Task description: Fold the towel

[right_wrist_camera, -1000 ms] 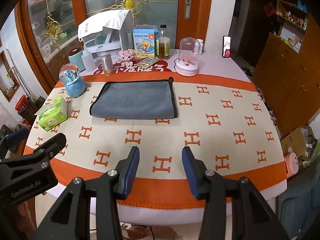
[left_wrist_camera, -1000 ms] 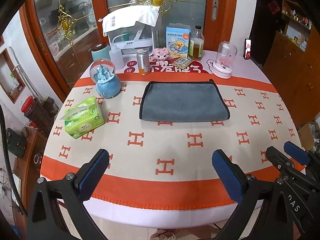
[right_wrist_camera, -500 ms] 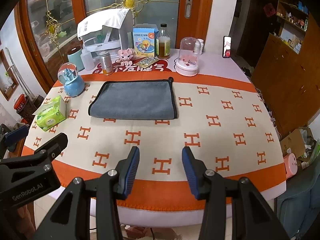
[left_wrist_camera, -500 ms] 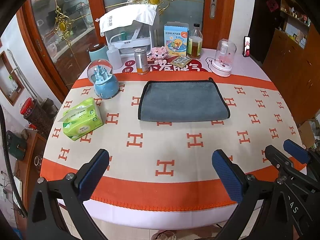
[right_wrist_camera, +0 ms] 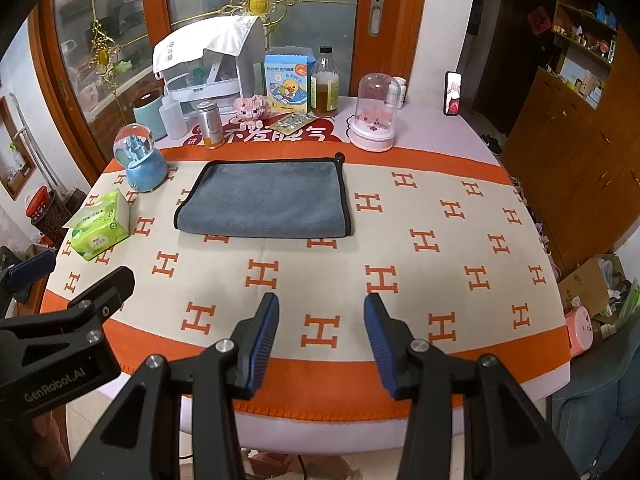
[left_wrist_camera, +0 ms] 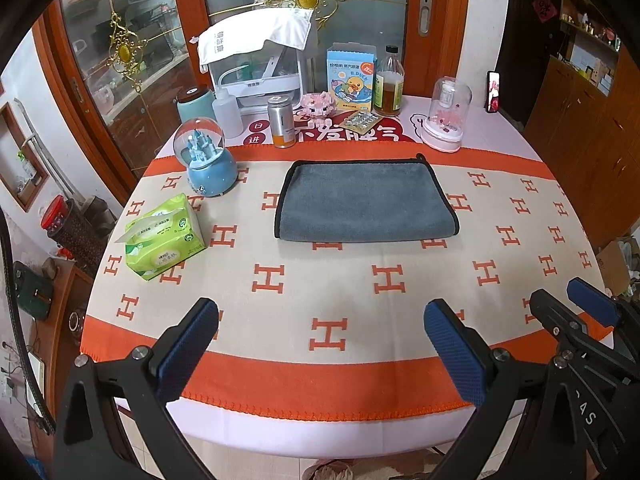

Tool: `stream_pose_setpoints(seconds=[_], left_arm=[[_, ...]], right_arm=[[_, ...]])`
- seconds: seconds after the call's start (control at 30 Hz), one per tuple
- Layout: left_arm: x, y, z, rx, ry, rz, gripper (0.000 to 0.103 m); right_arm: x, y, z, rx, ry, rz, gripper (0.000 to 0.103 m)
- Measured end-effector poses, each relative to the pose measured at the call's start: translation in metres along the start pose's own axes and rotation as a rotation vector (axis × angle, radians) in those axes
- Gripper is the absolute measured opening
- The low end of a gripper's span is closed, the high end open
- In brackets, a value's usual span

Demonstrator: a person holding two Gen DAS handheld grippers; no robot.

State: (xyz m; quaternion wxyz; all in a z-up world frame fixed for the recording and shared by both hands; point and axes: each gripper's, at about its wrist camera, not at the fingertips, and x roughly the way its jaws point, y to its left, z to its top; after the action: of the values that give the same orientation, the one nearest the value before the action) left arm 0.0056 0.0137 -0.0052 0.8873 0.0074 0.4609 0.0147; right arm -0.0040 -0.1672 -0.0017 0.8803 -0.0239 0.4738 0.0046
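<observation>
Both claws hover at the near table edge, empty. My left gripper (left_wrist_camera: 320, 344) is spread wide; my right gripper (right_wrist_camera: 320, 340) is parted more narrowly. The grey towel (left_wrist_camera: 366, 200) lies flat, well ahead of both, apparently already doubled. Risks: a pinch catching the orange-patterned tablecloth (left_wrist_camera: 328, 280) beneath, or a leftward sweep knocking the snow globe (left_wrist_camera: 208, 164).

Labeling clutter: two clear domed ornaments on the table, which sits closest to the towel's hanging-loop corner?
The pink-based glass dome, just beyond the grey towel at its loop corner. The blue castle snow globe stands off the opposite end.
</observation>
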Motion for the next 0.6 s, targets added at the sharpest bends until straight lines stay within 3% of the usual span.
stream_pose_setpoints(seconds=[0.6], left_arm=[[-0.0017,-0.0082,-0.0043,0.022,0.002,0.001,0.102]], right_arm=[[-0.0003,-0.0013,-0.0003,-0.003,-0.002,0.003,0.045]])
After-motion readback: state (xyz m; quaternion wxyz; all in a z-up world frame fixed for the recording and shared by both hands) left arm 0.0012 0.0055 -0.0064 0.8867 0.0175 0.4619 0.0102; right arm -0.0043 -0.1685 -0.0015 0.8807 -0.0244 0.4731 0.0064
